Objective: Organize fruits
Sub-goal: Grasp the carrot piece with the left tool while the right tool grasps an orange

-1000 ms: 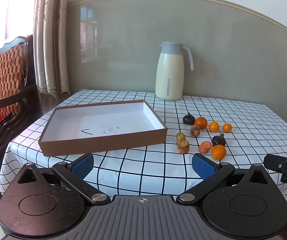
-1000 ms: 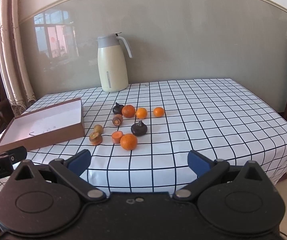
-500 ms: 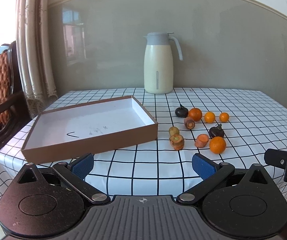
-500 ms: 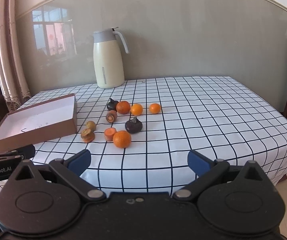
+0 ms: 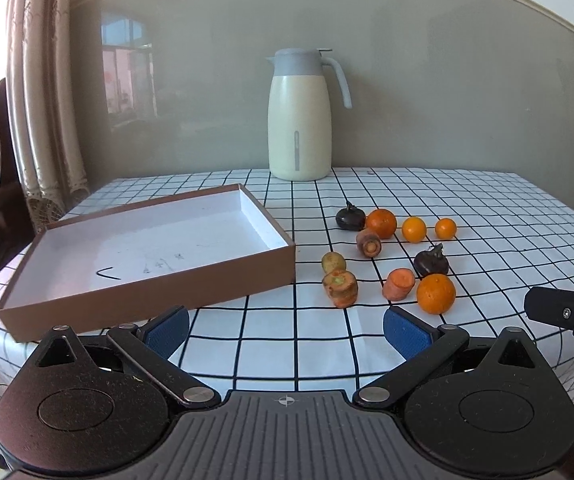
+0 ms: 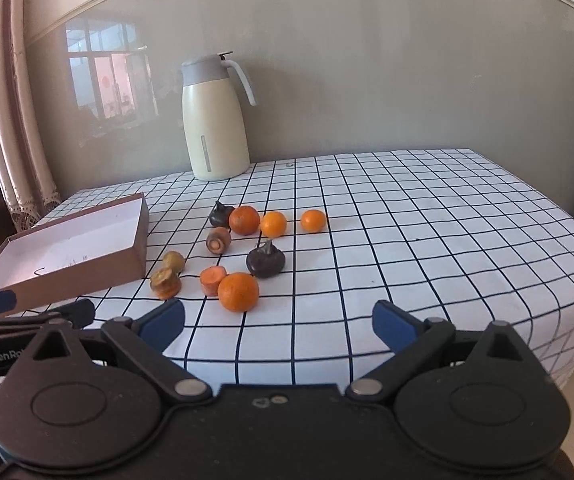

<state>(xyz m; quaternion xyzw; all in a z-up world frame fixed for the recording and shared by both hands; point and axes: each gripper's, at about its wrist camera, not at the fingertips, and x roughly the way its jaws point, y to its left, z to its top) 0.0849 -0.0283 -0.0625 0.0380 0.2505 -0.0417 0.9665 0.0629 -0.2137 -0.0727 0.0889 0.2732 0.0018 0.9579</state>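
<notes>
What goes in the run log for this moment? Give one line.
left gripper: open, empty | right gripper: open, empty, jaws just closing slightly | fruits: on table | box: empty

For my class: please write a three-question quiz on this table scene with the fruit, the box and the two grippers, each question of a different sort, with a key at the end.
1. Multiple choice: What lies inside the cardboard box? A) two oranges B) a carrot piece C) nothing but pen marks on its white floor.
2. True or false: The right gripper is closed on the nearest orange.
3. Count: How many round orange fruits lie on the checked tablecloth?

Key
1. C.
2. False: its jaws stand apart with nothing between them, though they have just been closing a little; the orange lies on the cloth beyond them. The left gripper is open too.
3. Four.
</notes>
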